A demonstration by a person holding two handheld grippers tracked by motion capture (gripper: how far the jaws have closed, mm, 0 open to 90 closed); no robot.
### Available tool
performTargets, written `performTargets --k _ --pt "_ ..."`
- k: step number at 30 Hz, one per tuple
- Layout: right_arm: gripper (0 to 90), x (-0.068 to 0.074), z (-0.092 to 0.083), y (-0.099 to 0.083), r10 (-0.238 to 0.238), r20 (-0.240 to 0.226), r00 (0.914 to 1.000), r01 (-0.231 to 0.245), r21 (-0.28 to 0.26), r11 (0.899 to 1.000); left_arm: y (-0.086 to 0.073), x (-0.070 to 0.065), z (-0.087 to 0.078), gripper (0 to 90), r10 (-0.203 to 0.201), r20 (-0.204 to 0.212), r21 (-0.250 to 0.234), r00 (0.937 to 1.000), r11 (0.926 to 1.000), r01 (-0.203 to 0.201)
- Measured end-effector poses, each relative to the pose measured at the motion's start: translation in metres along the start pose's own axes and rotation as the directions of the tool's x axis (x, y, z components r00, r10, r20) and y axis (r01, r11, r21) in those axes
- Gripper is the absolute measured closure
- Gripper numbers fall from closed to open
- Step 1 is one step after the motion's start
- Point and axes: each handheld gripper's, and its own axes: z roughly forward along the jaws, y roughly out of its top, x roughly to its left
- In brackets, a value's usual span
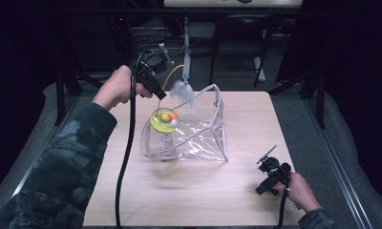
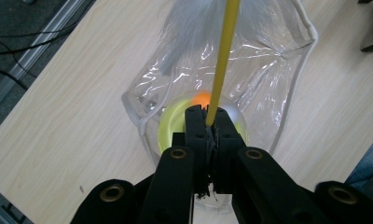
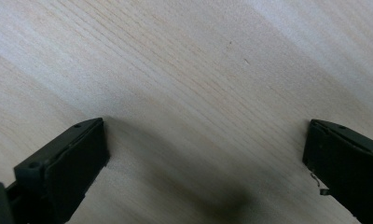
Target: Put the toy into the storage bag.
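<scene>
High view, from the left: the left gripper [image 1: 156, 90] is held above the far-left part of the worktop [image 1: 132, 191], its jaws closed on a thin yellow wand [image 1: 172, 71]. From the jaws the wand rises, arcs over away from the hand and ends in a white feather tuft [image 1: 183, 90] hanging just beyond the gripper. Directly under the jaws sits a yellow-green dish [image 1: 161, 121] with an orange and white ball [image 1: 173, 118] on it, inside a clear plastic bag [image 1: 203, 138] whose open mouth faces up toward the gripper.

Left gripper view: the jaws stand pressed together on the wand [image 2: 220, 65], which runs as a straight line ahead of the tips, its long axis nearly in line with the gripper [image 2: 208, 114]. The tuft [image 2: 198, 23] spreads at its far end. Below the tips lie the dish [image 2: 173, 123] and ball [image 2: 201, 99], within the bag [image 2: 273, 74].

Well off to the right and nearer the person, the right gripper [image 1: 270, 174] lies low by the worktop's near-right edge. Right gripper view: its jaws stand wide apart with bare worktop [image 3: 198, 93] between them, holding nothing.
</scene>
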Motion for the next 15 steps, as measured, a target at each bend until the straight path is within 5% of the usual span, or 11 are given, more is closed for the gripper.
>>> performTargets --k 15 --pt "0.0 0.000 0.000 0.000 -0.001 -0.003 1.0000 0.001 -0.005 1.000 -0.003 -0.007 0.022 88.1 0.050 0.053 0.018 0.9973 0.9985 -0.051"
